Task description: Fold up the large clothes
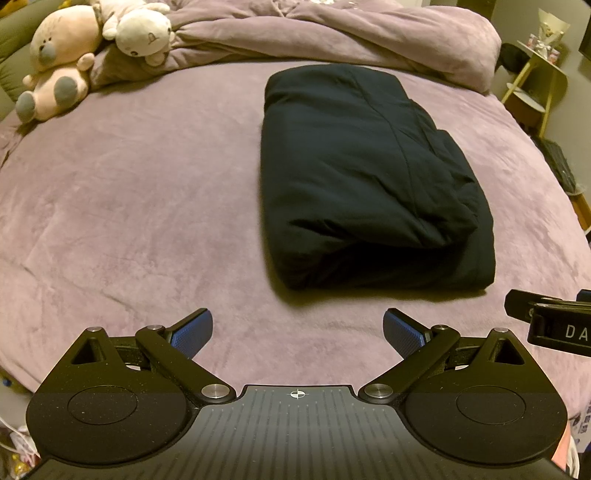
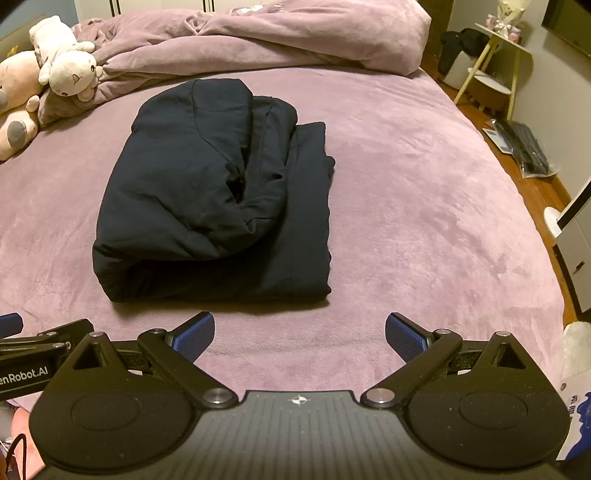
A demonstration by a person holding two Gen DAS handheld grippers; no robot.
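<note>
Left wrist view shows the left claw (image 1: 298,328) spread wide and empty, like the right claw (image 2: 300,331), both short of the folded navy garment (image 1: 369,177) at twelve o'clock on the bed (image 1: 129,206), probably because folding looks complete.

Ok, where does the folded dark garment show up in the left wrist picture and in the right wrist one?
Left wrist view: the folded dark garment lies right of centre on the purple bed, beyond the open left gripper.
Right wrist view: it lies left of centre, beyond the open right gripper.
Shared landmark: the white plush toy at the upper left in both.
</note>
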